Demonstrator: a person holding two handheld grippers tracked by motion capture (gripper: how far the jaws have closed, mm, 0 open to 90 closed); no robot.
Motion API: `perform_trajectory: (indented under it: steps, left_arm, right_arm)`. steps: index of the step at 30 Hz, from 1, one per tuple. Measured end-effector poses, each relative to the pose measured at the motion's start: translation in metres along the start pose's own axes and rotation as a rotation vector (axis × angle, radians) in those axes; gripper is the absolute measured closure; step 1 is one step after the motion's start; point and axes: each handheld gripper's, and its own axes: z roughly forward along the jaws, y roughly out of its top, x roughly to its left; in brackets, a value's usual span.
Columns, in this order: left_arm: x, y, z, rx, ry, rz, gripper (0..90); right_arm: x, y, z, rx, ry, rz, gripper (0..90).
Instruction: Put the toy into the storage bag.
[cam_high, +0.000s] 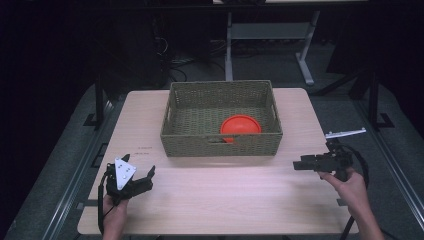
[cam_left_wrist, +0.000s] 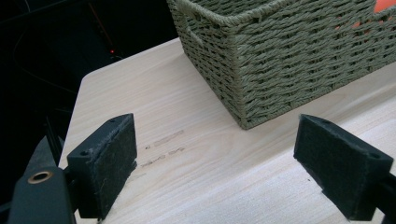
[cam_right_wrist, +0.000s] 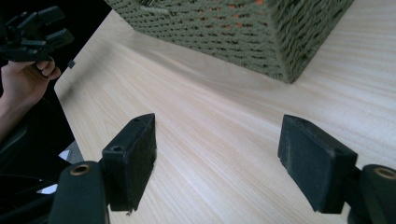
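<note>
A green woven basket (cam_high: 220, 142) stands at the back middle of the light wooden table (cam_high: 225, 200). Inside it, toward the front right, lies an orange bowl (cam_high: 240, 125), rim down. My left gripper (cam_high: 139, 166) hovers near the table's front left, open and holding nothing. In the left gripper view the open gripper (cam_left_wrist: 219, 158) faces the basket's (cam_left_wrist: 289, 60) near left corner. My right gripper (cam_high: 296, 164) is at the front right, pointing left. In its own view the right gripper (cam_right_wrist: 219, 158) stands open over bare wood, below the basket's (cam_right_wrist: 233, 28) corner.
Faint marks (cam_left_wrist: 163, 144) sit on the wood left of the basket. The other hand with its gripper (cam_right_wrist: 35, 32) shows at the table's far edge in the right gripper view. A desk frame (cam_high: 270, 35) stands on the dark floor behind the table.
</note>
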Motion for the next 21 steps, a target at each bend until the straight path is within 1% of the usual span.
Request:
perform_trajectory:
  steps: [8,12,13,14,21]
  left_arm:
    - [0.000,0.000,0.000,0.000,0.000,0.000,12.7]
    - [-0.001,0.000,0.000,-0.001,0.000,0.000,12.7]
    - [-0.001,0.000,0.000,-0.001,0.000,-0.001,12.7]
    - [0.000,0.000,0.000,0.008,-0.001,0.009,12.7]
    - [-0.002,0.000,0.000,0.001,-0.001,0.002,12.7]
  right_arm:
    - [-0.007,-0.018,0.002,0.003,0.005,0.006,27.5]
    - [-0.009,-0.028,0.002,-0.007,0.013,0.000,27.7]
    - [-0.009,-0.031,0.002,-0.007,0.013,0.003,27.6]
    - [-0.009,-0.033,0.002,-0.010,0.010,0.000,27.6]
    - [-0.009,-0.049,0.003,-0.021,0.019,0.003,27.3]
